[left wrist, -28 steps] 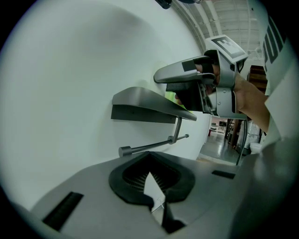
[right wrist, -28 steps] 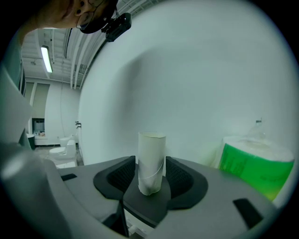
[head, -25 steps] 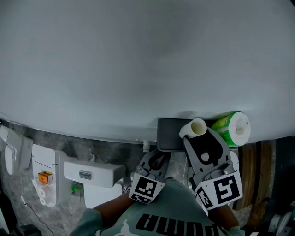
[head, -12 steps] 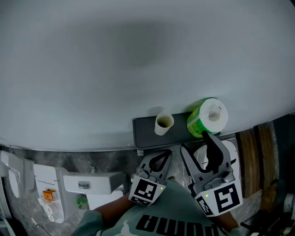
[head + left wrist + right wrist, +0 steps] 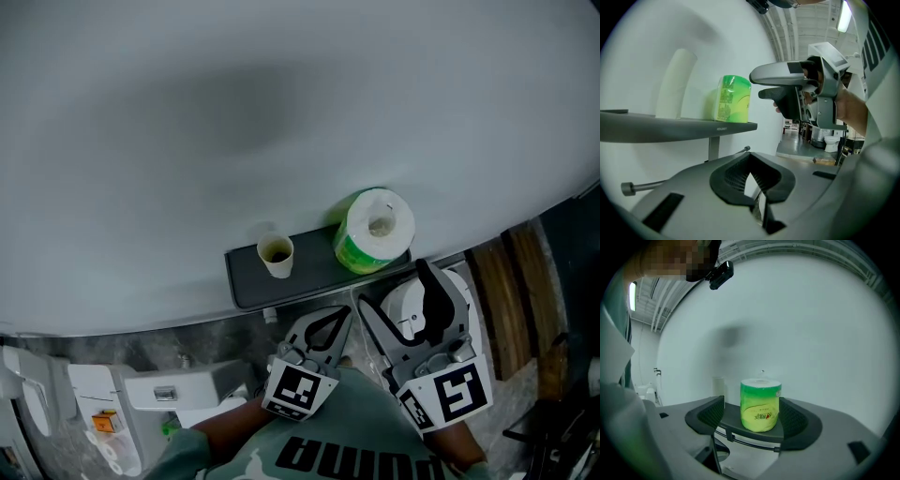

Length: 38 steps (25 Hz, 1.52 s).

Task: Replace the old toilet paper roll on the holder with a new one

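Since a second ago the empty tube [image 5: 276,255] has left the right gripper [image 5: 394,286], whose now-empty jaws have just been opening. It stands on the shelf [image 5: 309,274] beside the new roll [image 5: 374,230]. The left gripper [image 5: 330,323] is closed and empty. Next, probably, the wide-open right gripper grasps that roll.

Head camera peers steeply down the wall [image 5: 281,112] from above. Camera on the left tool [image 5: 339,314] skims side-on under the shelf [image 5: 670,126]; the right tool [image 5: 394,286] camera faces it close. All share shelf and green roll [image 5: 760,404].
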Each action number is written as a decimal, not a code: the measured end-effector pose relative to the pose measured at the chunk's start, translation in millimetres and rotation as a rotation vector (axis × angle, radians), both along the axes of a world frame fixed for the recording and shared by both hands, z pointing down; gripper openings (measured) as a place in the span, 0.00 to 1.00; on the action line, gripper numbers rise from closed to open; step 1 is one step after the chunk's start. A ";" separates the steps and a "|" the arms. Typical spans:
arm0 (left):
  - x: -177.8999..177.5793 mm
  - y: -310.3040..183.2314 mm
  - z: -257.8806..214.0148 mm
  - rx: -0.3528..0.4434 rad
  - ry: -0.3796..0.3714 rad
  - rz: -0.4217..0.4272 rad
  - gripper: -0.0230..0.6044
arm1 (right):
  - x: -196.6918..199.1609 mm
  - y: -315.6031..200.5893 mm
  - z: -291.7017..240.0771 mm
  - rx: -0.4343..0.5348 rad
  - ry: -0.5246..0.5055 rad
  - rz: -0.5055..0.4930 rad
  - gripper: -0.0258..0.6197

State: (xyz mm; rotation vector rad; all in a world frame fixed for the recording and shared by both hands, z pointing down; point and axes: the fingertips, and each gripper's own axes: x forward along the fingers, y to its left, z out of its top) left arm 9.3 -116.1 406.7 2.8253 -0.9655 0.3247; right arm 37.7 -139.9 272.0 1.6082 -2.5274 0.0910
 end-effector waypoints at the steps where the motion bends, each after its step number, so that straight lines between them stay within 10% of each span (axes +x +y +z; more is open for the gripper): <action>1: 1.4 -0.1 -0.3 0.001 -0.001 0.002 0.04 | 2.3 -1.9 1.1 -0.007 -0.009 -0.002 0.60; 38: -12.3 -10.7 -20.5 0.039 -0.018 0.049 0.04 | -8.7 -75.4 12.5 -0.015 -0.013 -0.010 0.76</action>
